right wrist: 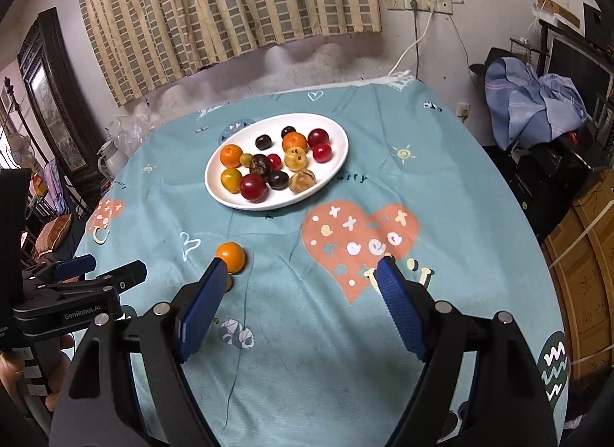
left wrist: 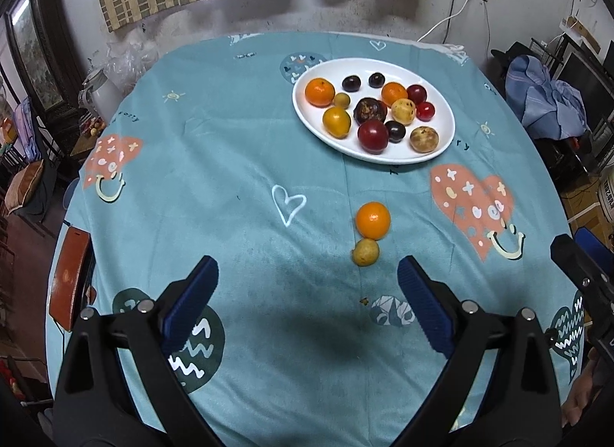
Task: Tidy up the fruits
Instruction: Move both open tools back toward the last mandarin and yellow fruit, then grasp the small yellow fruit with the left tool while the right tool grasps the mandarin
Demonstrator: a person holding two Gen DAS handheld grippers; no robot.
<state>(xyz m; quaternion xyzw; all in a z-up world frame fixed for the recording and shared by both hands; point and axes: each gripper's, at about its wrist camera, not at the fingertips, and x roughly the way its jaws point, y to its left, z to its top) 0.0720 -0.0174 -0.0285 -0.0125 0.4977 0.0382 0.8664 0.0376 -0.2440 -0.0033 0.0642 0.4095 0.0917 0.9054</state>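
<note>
A white oval plate (left wrist: 441, 139) (right wrist: 337, 163) at the far side of the table carries several fruits: oranges, dark plums, red cherries, yellowish ones. Off the plate, an orange (left wrist: 373, 219) (right wrist: 230, 254) lies on the cloth with a small yellow fruit (left wrist: 365, 252) (right wrist: 229, 282) touching its near side. My left gripper (left wrist: 307, 273) is open and empty, just short of the yellow fruit. My right gripper (right wrist: 301, 265) is open and empty too; its left fingertip (right wrist: 215, 270) hides most of the yellow fruit.
A teal patterned cloth (left wrist: 230, 178) covers the round table. The left gripper's body (right wrist: 76, 293) and a hand sit at the lower left of the right wrist view. A chair with clothes (right wrist: 533, 101) stands at the right, a kettle (left wrist: 101, 90) at the left.
</note>
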